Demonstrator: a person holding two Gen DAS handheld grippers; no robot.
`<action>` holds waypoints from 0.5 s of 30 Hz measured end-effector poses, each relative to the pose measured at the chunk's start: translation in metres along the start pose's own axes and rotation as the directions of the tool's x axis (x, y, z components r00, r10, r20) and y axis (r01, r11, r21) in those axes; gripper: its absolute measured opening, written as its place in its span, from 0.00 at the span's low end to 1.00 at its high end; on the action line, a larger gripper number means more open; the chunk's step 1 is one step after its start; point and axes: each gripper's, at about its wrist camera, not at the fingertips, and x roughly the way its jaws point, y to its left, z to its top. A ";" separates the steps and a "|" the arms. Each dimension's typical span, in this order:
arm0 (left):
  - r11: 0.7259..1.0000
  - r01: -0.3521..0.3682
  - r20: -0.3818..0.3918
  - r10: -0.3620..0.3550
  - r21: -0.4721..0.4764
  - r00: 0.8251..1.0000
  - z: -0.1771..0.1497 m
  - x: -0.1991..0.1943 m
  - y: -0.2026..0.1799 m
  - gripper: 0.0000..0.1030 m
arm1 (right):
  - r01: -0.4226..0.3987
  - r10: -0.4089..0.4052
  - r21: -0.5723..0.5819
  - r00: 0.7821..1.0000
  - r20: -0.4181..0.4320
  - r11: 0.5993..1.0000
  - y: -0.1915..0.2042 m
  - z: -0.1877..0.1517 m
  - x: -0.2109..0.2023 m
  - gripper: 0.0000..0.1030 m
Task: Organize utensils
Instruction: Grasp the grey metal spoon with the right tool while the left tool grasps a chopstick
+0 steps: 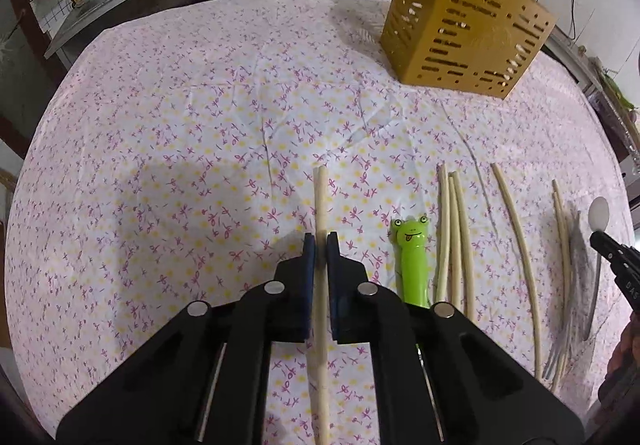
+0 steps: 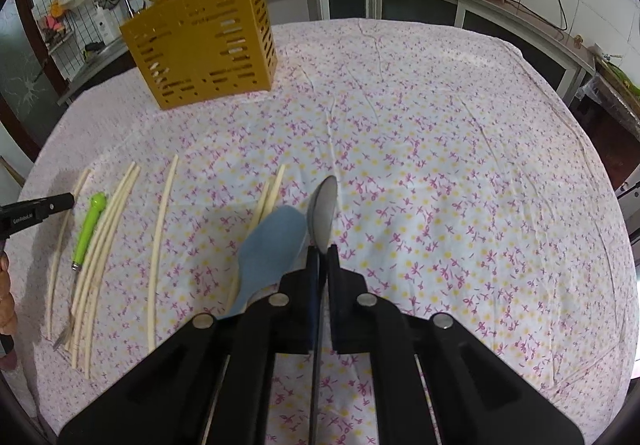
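Left wrist view: the left gripper (image 1: pixel 321 245) has its fingers clamped on a pale chopstick (image 1: pixel 321 205) that runs away over the flowered tablecloth (image 1: pixel 180 145); just right lie a green frog-headed utensil (image 1: pixel 412 261) and more chopsticks (image 1: pixel 454 241); the yellow slotted holder (image 1: pixel 464 25) stands far right.

Right wrist view: the right gripper (image 2: pixel 322 251) is pinched narrow on the handle of a metal spoon (image 2: pixel 323 211), bowl pointing away; its blue-grey shadow (image 2: pixel 272 249) falls just left; the holder (image 2: pixel 204 37) stands far left.
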 end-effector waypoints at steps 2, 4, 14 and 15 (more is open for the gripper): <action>1.000 0.006 0.010 -0.006 0.000 1.000 -0.001 -0.005 0.003 0.00 | -0.002 0.002 0.001 1.000 0.008 1.000 0.000 0.001 -0.002 0.05; 1.000 0.012 0.017 -0.012 0.000 1.000 -0.005 -0.013 0.008 0.00 | -0.007 0.007 0.006 1.000 0.014 1.000 0.001 0.002 -0.002 0.05; 1.000 -0.006 -0.040 0.006 0.017 0.999 -0.002 0.011 -0.006 0.00 | -0.013 0.013 0.004 1.000 0.013 1.000 0.002 0.003 0.001 0.05; 1.000 -0.011 -0.045 0.012 0.020 0.999 -0.002 0.013 -0.007 0.00 | -0.014 0.014 0.005 1.000 0.014 1.000 0.002 0.003 0.001 0.05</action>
